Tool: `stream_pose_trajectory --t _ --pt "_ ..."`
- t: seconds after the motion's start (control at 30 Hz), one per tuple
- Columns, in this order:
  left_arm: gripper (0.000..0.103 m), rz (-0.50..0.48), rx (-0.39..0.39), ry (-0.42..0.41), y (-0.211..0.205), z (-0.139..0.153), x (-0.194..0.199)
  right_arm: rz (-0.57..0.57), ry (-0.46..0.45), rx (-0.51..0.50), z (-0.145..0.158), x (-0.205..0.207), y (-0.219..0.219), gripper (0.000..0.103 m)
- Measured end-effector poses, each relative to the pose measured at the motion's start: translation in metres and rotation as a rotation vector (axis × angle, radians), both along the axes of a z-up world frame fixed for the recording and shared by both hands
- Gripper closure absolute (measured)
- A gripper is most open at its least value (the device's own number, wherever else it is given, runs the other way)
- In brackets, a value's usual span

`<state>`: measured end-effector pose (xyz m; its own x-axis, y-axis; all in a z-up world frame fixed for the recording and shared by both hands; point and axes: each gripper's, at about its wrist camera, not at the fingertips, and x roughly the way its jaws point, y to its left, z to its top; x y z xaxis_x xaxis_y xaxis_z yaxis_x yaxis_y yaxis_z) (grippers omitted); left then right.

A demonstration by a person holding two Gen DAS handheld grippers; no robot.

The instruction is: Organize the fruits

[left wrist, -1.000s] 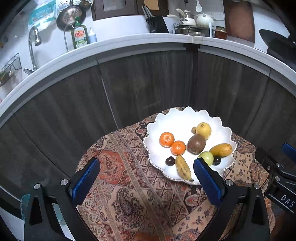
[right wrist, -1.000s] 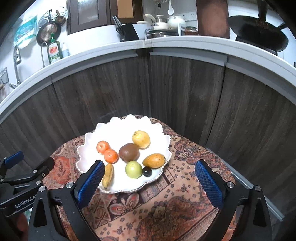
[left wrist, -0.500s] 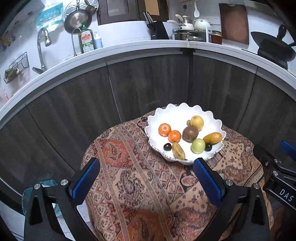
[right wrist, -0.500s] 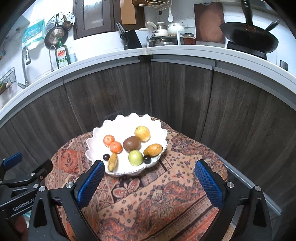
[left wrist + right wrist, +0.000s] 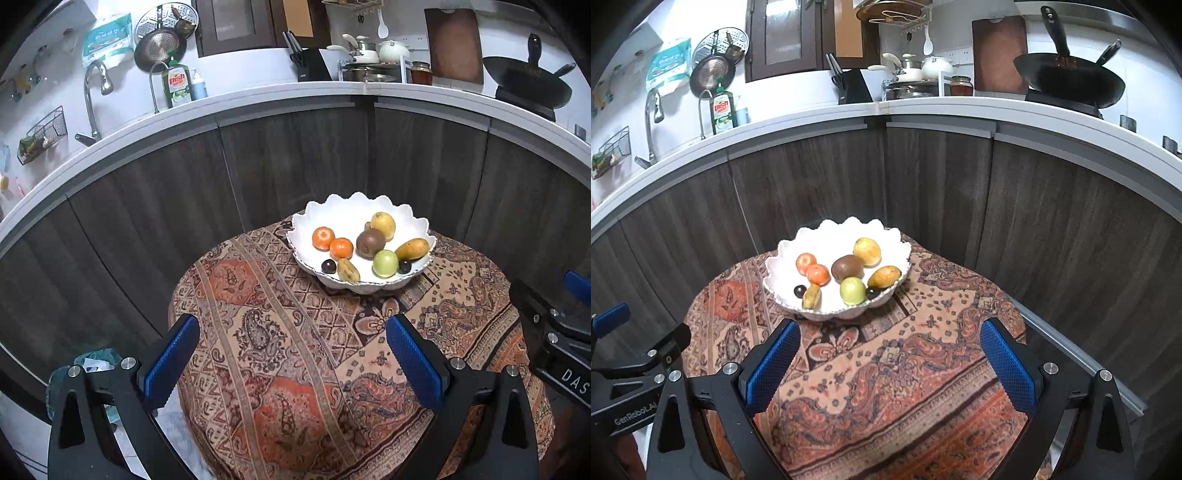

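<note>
All visible fruits (image 5: 370,242) are contained in the scalloped white bowl (image 5: 354,206), which is placed at the far side of the patterned cloth (image 5: 280,354). No loose fruit is seen, so the task is judged complete or nearly so. The left gripper (image 5: 293,360) and right gripper (image 5: 890,363) are held empty near the cloth's front edge, fingers spread apart.

A small brown fruit (image 5: 368,225) peeks out behind the round brown fruit (image 5: 370,242) near the frame centre of the left wrist view; what it is cannot be told, and the right wrist view hides it entirely. The other black gripper (image 5: 554,328) is cut off by the right edge there, its jaws out of sight. The patterned paisley cloth (image 5: 886,387) runs off the bottom edge in the right wrist view, hiding whatever it drapes.
</note>
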<state>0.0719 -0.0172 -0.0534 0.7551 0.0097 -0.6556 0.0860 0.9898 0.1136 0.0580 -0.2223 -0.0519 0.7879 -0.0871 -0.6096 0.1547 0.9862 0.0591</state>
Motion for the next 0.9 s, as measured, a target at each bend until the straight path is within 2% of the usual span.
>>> stream_pose_trajectory --t 0.47,0.9 --pt "0.0 0.035 -0.009 -0.051 0.007 0.001 -0.047 -0.002 -0.05 0.008 0.004 -0.044 0.002 0.004" --pt "0.0 0.044 -0.015 -0.085 0.01 0.012 -0.065 0.008 -0.089 -0.003 0.016 -0.064 0.007 0.004"
